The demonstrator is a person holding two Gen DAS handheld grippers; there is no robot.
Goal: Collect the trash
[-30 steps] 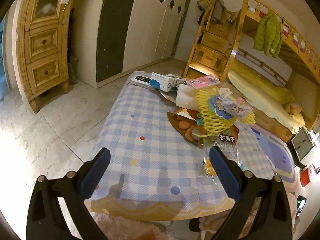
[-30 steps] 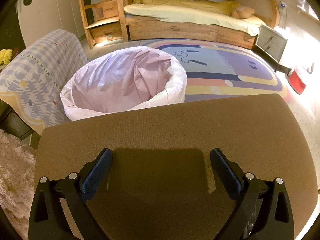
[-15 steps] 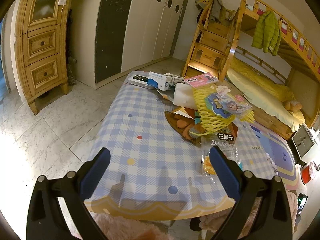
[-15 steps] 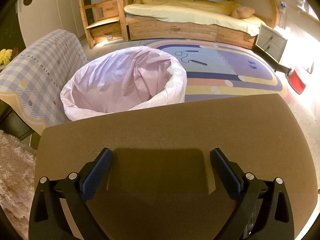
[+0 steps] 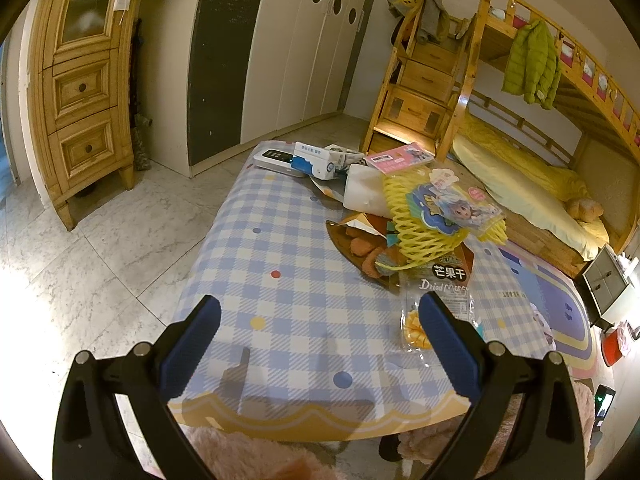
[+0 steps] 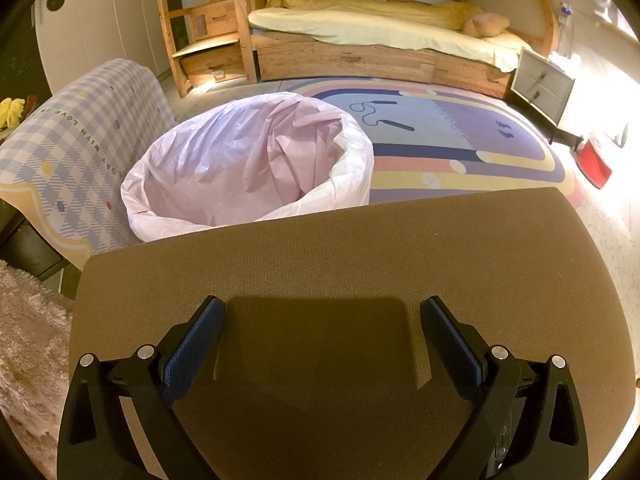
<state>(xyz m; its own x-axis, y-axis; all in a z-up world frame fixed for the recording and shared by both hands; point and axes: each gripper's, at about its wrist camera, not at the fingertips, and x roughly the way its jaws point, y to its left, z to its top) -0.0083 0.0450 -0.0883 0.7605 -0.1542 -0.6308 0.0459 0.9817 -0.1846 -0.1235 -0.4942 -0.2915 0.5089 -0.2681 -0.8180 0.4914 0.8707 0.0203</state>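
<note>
1. The left hand-held gripper (image 5: 319,322) hangs spread wide and empty above the checked table (image 5: 280,280).
2. Wrappers, a yellow foam net (image 5: 416,236) and a dried mango bag (image 5: 440,292) litter the table's right side.
3. The right hand-held gripper (image 6: 322,324), wide and empty, hovers over a brown seat (image 6: 360,260) near the pink-lined bin (image 6: 248,168).

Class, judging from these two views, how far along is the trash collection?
Nothing looks done: the pink-lined bin appears empty. Nothing is in hand: the left gripper and right gripper are both open. Left to do: the dried mango bag, yellow foam net and other wrappers on the checked tablecloth.
</note>
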